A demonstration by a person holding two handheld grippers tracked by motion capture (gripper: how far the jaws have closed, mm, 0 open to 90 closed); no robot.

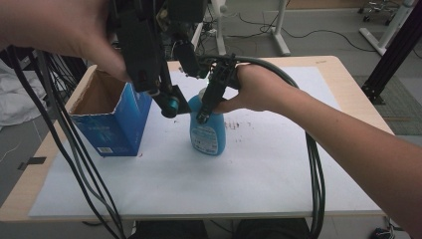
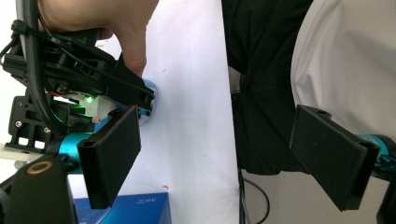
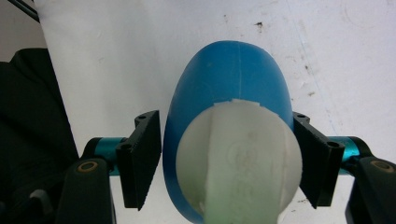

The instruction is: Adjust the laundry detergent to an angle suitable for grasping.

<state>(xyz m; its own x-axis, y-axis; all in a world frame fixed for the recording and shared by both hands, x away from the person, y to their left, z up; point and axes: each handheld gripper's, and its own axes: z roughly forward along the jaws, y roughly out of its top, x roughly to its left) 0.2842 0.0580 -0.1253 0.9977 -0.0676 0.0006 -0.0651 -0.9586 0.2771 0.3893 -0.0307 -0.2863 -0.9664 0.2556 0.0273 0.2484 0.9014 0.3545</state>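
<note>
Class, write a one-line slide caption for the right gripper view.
Right claw closes around an upright blue plastic bottle with a white cap.

Blue bottle (image 1: 207, 133) with a white cap (image 3: 240, 161) and pale label, blue open box (image 1: 113, 122) with brown inside, white sheet (image 1: 259, 169) speckled dark, black jaws on teal bars.

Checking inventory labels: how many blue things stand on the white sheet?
2. A blue bottle with white cap stands mid-sheet, between the jaws of the right hand-held gripper. An open blue carton stands at the sheet's left edge. More may be hidden behind the left hand-held gripper.
</note>
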